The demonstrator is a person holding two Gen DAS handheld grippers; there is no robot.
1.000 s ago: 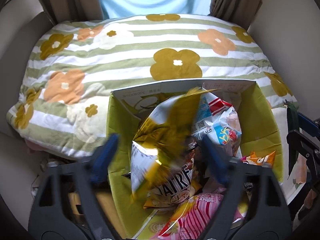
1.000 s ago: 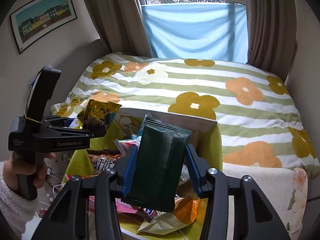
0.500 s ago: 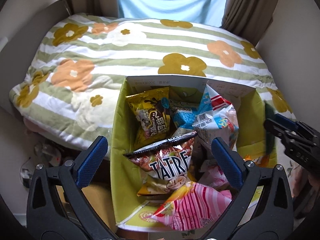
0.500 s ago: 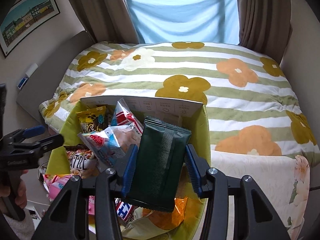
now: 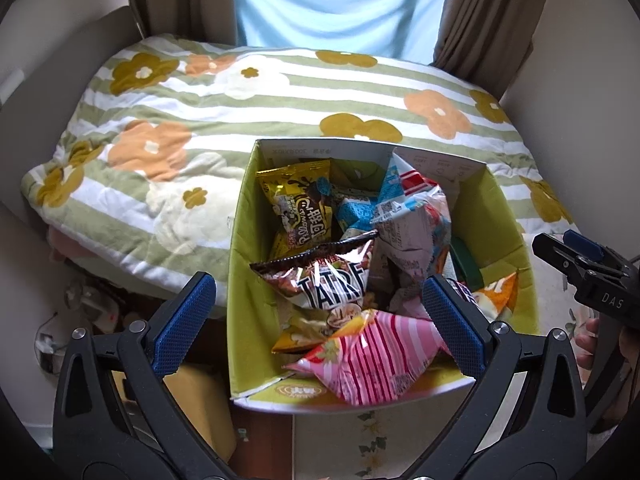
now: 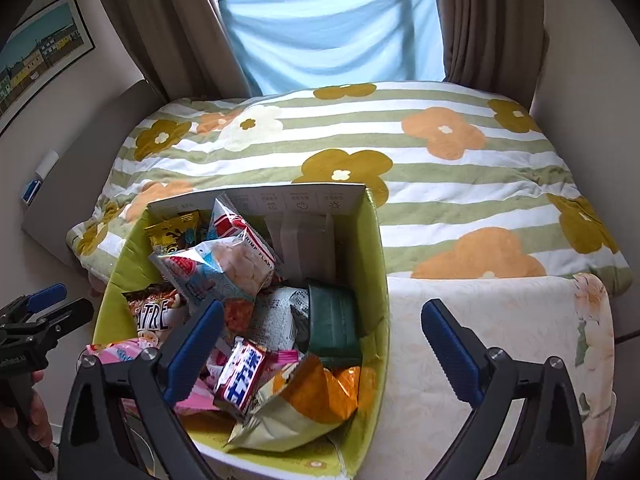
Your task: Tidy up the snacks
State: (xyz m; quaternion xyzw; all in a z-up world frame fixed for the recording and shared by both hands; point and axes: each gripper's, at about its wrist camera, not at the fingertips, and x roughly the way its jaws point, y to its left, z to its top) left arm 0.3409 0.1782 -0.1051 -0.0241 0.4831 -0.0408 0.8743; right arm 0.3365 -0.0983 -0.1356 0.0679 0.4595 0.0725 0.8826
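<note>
We see our right hand-held gripper [image 6: 320, 344] with its jaws just opened wide and nothing between them. The dark green pack [image 6: 334, 326] lies inside the green box [image 6: 376, 248]. Our left hand-held gripper [image 5: 318, 320] is wide too, above the box.

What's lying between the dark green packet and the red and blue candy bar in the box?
A crumpled grey printed packet, seen from the right wrist view.

Glossy foil snack bags [image 5: 384, 356], matt cardboard box [image 6: 376, 248], soft cloth quilt [image 6: 440, 184], ribbed rubbery gripper pads [image 6: 448, 344]
</note>
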